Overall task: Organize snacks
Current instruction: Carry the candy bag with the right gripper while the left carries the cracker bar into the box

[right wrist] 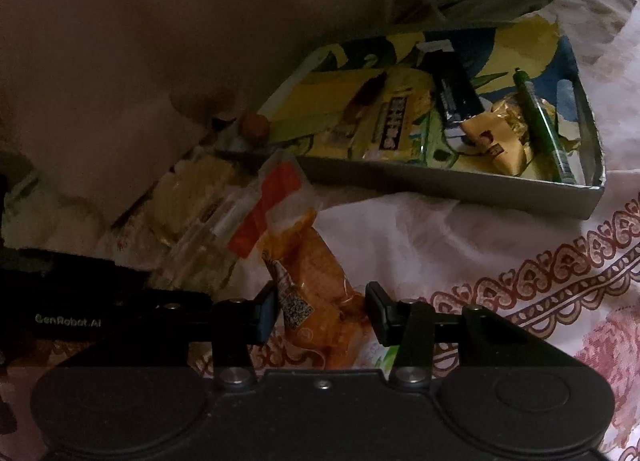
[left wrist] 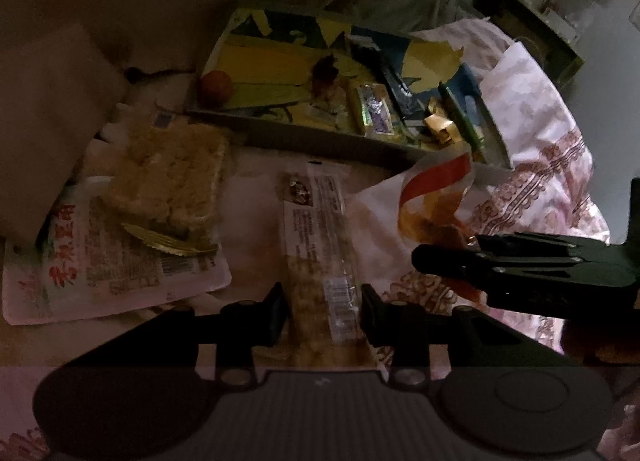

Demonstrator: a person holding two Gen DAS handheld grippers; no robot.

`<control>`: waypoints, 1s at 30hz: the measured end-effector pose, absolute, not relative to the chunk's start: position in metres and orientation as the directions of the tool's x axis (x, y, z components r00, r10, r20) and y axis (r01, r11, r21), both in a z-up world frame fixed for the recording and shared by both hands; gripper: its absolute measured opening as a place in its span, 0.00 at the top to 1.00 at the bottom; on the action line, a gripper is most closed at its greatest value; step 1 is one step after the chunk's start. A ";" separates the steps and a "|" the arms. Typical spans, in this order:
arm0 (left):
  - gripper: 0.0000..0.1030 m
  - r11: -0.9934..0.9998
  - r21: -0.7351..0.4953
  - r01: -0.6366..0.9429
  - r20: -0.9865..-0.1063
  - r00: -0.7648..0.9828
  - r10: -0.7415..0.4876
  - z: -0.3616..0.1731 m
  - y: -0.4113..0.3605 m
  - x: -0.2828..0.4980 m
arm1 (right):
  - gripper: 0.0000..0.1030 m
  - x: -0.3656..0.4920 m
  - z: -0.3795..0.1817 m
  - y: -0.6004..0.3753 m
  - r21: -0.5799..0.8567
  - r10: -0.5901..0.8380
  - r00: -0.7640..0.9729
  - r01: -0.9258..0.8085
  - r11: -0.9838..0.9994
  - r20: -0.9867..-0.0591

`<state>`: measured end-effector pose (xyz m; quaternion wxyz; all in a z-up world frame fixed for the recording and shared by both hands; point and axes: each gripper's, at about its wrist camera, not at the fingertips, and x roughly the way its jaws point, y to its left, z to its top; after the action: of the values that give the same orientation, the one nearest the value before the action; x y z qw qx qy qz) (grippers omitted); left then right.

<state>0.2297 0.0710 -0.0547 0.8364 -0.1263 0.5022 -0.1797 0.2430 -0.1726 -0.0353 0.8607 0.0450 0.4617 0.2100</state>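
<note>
My left gripper [left wrist: 322,311] is shut on a long clear-wrapped snack bar [left wrist: 316,229] that lies on the bedsheet. My right gripper [right wrist: 320,311] is shut on an orange snack packet [right wrist: 316,281] with a red-and-white top. The right gripper also shows in the left wrist view [left wrist: 424,257], with the same packet [left wrist: 436,197]. The shallow tray [left wrist: 256,121] with a yellow and blue print lies beyond both grippers and holds several snacks. It also shows in the right wrist view [right wrist: 460,189], with a gold packet [right wrist: 496,137] and a green stick [right wrist: 544,125] inside.
A flaky cake in a clear pack [left wrist: 172,177] lies on a white printed bag [left wrist: 104,273] at the left. A small orange fruit [left wrist: 216,87] sits in the tray's left corner. A beige pillow [left wrist: 52,109] lies far left. The pink patterned sheet [right wrist: 520,281] spreads right.
</note>
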 end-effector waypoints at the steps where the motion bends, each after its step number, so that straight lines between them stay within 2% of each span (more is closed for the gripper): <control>1: 0.59 0.899 -0.402 0.173 -0.788 0.434 -0.436 -0.054 0.071 0.230 | 0.53 0.244 -0.035 -0.173 0.274 0.403 0.489 -0.316 0.908 -0.774; 7: 0.59 0.891 -0.420 0.176 -0.743 0.496 -0.448 -0.044 0.071 0.230 | 0.53 0.247 -0.032 -0.180 0.296 0.407 0.517 -0.286 0.911 -0.753; 20: 0.59 0.923 -0.340 0.177 -0.659 0.655 -0.369 -0.012 0.045 0.286 | 0.53 0.281 -0.010 -0.210 0.390 0.404 0.658 -0.179 0.903 -0.635; 25: 0.59 0.930 -0.328 0.166 -0.658 0.667 -0.351 -0.018 0.030 0.320 | 0.53 0.311 -0.010 -0.225 0.453 0.393 0.707 -0.113 0.884 -0.589; 30: 0.60 0.933 -0.327 0.148 -0.663 0.668 -0.339 -0.028 0.021 0.345 | 0.53 0.333 -0.012 -0.225 0.455 0.380 0.731 -0.107 0.884 -0.567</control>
<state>0.3453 0.0208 -0.0282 0.9048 -0.1237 0.3846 -0.1346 0.3330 -0.2251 -0.0125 0.9086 0.2001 0.3414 0.1338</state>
